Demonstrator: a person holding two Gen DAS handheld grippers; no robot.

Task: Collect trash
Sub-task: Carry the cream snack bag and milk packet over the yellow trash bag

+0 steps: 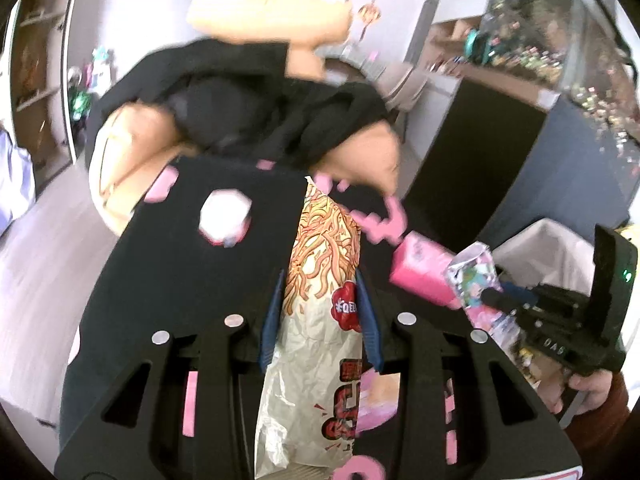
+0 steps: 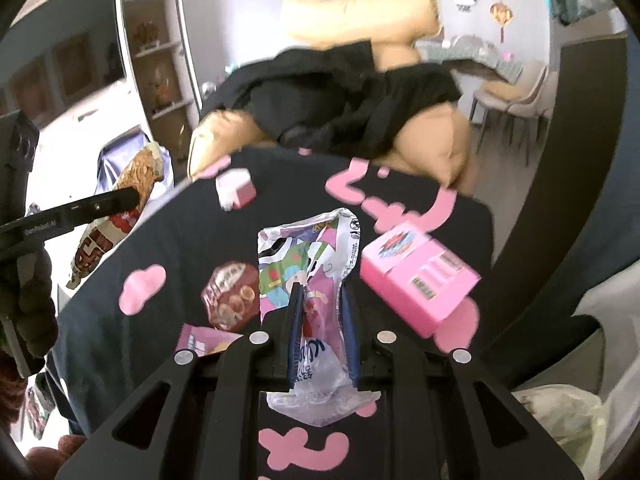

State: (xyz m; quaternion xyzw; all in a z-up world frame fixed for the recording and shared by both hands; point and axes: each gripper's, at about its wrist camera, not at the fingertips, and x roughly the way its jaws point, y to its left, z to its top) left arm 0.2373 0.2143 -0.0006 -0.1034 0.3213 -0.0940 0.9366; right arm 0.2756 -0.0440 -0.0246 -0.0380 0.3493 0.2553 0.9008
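My left gripper [image 1: 320,312] is shut on a long noodle snack bag [image 1: 320,280], held above the black cloth with pink shapes [image 1: 180,272]. The bag also shows in the right wrist view [image 2: 120,208]. My right gripper [image 2: 322,308] is shut on a colourful cartoon wrapper [image 2: 308,264], which also shows in the left wrist view [image 1: 472,276]. A pink box [image 2: 420,276] lies right of it. A small white-and-pink carton [image 2: 236,190] lies further back. A dark red snack packet [image 2: 232,296] and a small pink packet [image 2: 204,342] lie to the left.
A bin with a white liner [image 1: 552,248] stands at the right of the cloth-covered table, seen also in the right wrist view [image 2: 568,416]. A tan plush with black clothing [image 2: 344,100] lies behind the table. Shelves [image 2: 160,60] and chairs [image 2: 520,96] stand further back.
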